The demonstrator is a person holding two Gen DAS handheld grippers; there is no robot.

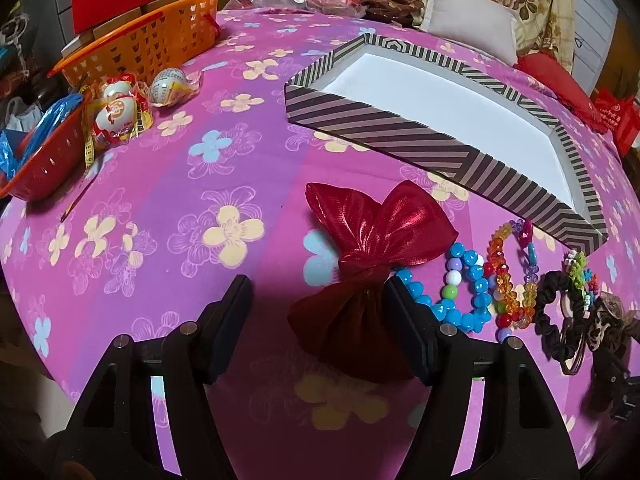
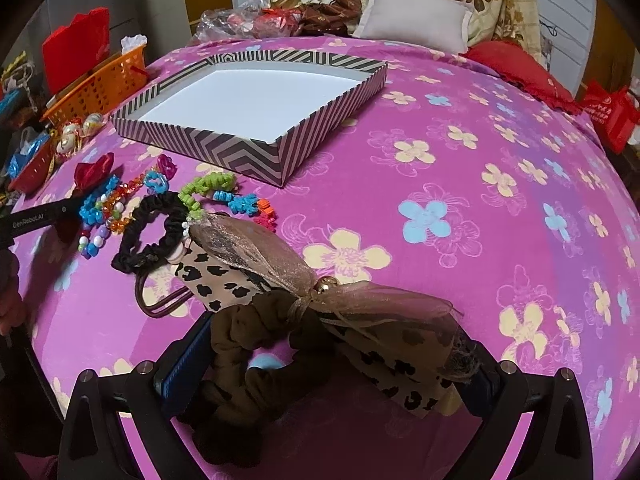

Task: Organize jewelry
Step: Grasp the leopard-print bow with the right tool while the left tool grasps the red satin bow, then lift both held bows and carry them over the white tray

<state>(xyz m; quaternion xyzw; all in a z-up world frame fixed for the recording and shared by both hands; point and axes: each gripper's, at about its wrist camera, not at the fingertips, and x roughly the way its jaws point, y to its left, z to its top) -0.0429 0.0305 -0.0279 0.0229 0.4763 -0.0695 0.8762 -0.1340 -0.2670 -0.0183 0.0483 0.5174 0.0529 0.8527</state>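
Note:
My left gripper [image 1: 317, 294] is open low over the pink flowered bedspread [image 1: 168, 184], with a shiny red bow [image 1: 376, 236] lying partly between its fingers. To the bow's right lie a blue bead bracelet [image 1: 472, 292], a multicolour crystal bracelet [image 1: 508, 280] and a black scrunchie [image 1: 550, 312]. Beyond them lies an empty striped box tray [image 1: 360, 120]. My right gripper [image 2: 336, 344] is open around a brown scrunchie [image 2: 256, 360] that carries a sheer and leopard-print bow [image 2: 400, 364]. The black scrunchie [image 2: 160, 232], a green coil tie [image 2: 204, 188] and the tray [image 2: 248, 156] lie ahead of it.
An orange basket [image 1: 152, 40], a red basket [image 1: 44, 168] and wrapped eggs [image 1: 116, 108] stand at the left edge of the bed. A white pillow [image 2: 416, 16] and red cushion [image 2: 520, 68] lie at the back. A hand [image 2: 12, 308] shows at the left.

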